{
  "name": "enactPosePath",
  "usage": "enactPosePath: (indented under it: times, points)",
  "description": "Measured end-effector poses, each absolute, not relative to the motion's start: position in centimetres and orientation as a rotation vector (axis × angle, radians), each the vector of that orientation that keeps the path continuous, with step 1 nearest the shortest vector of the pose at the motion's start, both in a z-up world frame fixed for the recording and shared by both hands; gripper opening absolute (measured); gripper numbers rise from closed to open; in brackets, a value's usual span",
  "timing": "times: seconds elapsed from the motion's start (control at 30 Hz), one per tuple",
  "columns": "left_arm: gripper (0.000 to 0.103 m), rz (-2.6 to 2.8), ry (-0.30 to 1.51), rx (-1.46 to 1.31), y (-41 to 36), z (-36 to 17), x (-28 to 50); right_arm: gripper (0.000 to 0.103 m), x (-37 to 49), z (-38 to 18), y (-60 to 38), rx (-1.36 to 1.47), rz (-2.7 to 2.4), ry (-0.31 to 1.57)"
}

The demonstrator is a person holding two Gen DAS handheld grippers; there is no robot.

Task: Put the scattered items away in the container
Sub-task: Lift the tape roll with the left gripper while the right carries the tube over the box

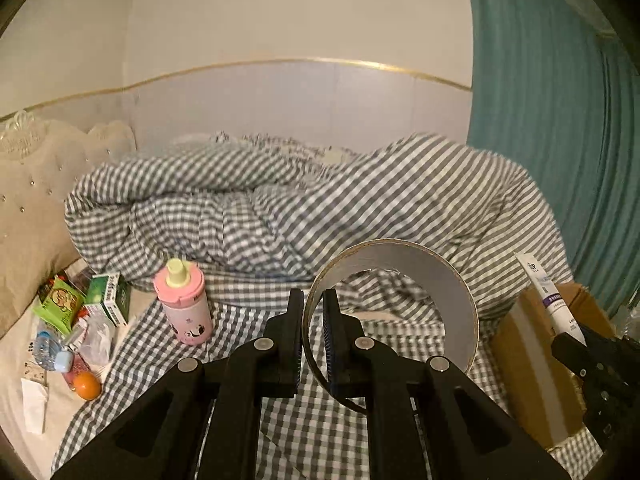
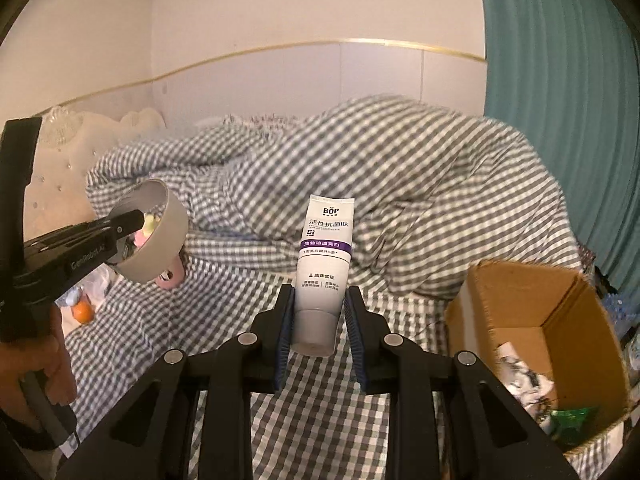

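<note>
My left gripper is shut on the wall of a grey tape roll, one finger inside the ring and one outside, lifted above the checked bed sheet. In the right wrist view the same tape roll hangs at the left, in the left gripper, which a hand holds. My right gripper is shut on the cap end of a white and purple toothpaste tube, which stands upright. An open cardboard box sits low at the right with several items inside. From the left, the tube shows above the box.
A pink bottle stands on the sheet. Left of it lie green boxes, an orange, a small water bottle and wrappers. A bunched checked duvet fills the back, with a padded headboard left and a teal curtain right.
</note>
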State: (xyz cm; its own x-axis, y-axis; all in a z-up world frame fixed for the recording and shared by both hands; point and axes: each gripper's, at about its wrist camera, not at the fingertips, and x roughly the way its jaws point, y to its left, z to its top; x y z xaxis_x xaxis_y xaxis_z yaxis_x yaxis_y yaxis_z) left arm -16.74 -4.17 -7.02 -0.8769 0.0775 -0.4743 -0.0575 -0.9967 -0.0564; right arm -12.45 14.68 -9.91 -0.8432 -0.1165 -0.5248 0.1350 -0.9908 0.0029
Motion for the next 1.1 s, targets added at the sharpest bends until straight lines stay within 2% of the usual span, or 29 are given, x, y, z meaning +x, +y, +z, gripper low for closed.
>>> enactPosePath:
  times: [0.5, 1.1]
  points:
    - [0.009, 2.992, -0.073, -0.568, -2.8, -1.0, -7.5, 0.025, -3.5, -2.3, 16.5, 0.596, -2.977, 0.049]
    - [0.009, 2.934, -0.057, -0.482, 1.2, 1.3, -2.2, 0.025, 3.5, 0.8, 19.8, 0.492, -3.050, 0.032]
